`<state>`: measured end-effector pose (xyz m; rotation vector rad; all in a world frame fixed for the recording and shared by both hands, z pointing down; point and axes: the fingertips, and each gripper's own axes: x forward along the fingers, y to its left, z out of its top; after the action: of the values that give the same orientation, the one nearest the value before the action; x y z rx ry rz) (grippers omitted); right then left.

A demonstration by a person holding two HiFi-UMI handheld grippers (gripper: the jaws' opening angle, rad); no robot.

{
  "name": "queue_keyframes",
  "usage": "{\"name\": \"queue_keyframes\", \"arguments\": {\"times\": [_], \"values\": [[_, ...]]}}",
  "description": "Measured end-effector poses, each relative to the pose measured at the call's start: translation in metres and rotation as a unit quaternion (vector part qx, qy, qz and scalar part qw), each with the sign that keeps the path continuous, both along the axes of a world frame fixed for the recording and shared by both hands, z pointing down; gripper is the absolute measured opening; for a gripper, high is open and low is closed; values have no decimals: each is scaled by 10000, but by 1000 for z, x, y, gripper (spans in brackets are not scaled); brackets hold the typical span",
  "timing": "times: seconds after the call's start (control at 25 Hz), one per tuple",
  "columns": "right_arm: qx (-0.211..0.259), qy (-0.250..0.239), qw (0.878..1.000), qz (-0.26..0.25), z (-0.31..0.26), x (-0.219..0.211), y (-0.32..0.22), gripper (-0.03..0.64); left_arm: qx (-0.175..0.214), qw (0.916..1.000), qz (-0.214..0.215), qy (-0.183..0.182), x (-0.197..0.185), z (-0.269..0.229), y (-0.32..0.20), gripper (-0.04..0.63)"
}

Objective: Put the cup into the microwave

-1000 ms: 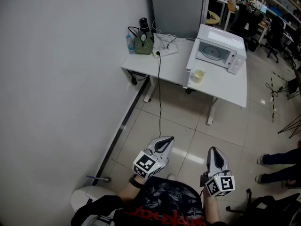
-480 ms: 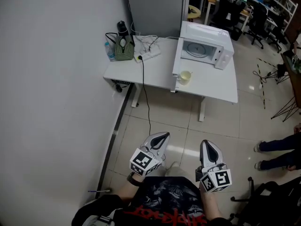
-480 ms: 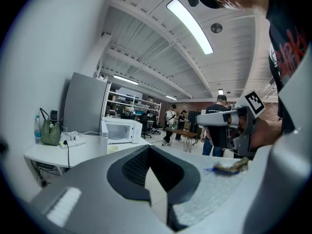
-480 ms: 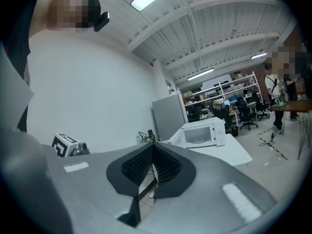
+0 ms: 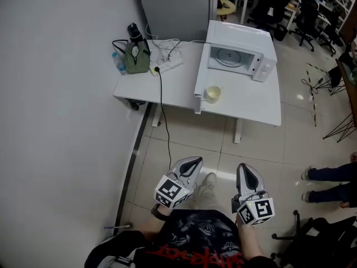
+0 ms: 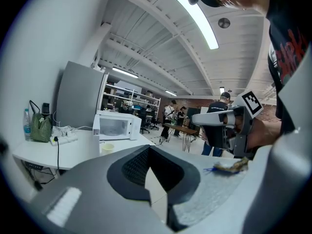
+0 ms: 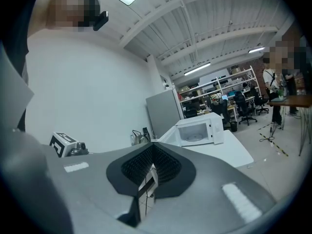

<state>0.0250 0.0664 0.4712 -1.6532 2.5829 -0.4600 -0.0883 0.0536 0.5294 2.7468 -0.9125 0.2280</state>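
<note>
A pale yellow cup (image 5: 212, 94) stands on the white table (image 5: 173, 88), just in front of the white microwave (image 5: 237, 57), whose door (image 5: 199, 84) hangs open to the left. Both grippers are held low over the tiled floor, well short of the table. My left gripper (image 5: 192, 162) is shut with nothing in it, and so is my right gripper (image 5: 245, 170). In the left gripper view the cup (image 6: 107, 148) and microwave (image 6: 117, 126) show far beyond the closed left gripper (image 6: 148, 155). The right gripper view has the microwave (image 7: 200, 129) past the closed right gripper (image 7: 152, 152).
A green bag (image 5: 135, 57), a bottle (image 5: 116, 63) and a power strip with cables (image 5: 167, 63) sit at the table's left end. A grey cabinet (image 5: 175, 7) stands behind, a white wall on the left. Someone's legs (image 5: 329, 177) are at the right.
In the head view the table and microwave have slid left and downward and look nearer. Both grippers have advanced over the floor towards the table, still shut.
</note>
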Motion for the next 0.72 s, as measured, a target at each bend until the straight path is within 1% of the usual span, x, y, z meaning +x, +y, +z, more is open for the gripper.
{"name": "queue_keyframes", "arguments": {"times": [0.12,0.24,0.28,0.36,0.48,0.6,0.72], "values": [[33,-53,9999,-97,2,15,-30,2,-65,10000,-43,-25,18,5,-24,0],[80,12,9998,-170,2,35,-55,2,69,9998,85,145,46,-2,-47,0],[83,45,9998,-185,3,43,-62,2,108,9997,132,147,56,-4,-54,0],[81,60,9998,-185,5,57,-71,2,99,9998,175,39,72,-3,-66,0],[160,98,9997,-185,4,75,-81,2,23,9999,104,-130,85,1,-83,0],[343,254,9987,-290,-1,87,-89,2,14,9999,18,-152,94,2,-97,0],[400,398,9977,-377,1,90,-96,2,-95,9996,69,-240,102,7,-105,0]]}}
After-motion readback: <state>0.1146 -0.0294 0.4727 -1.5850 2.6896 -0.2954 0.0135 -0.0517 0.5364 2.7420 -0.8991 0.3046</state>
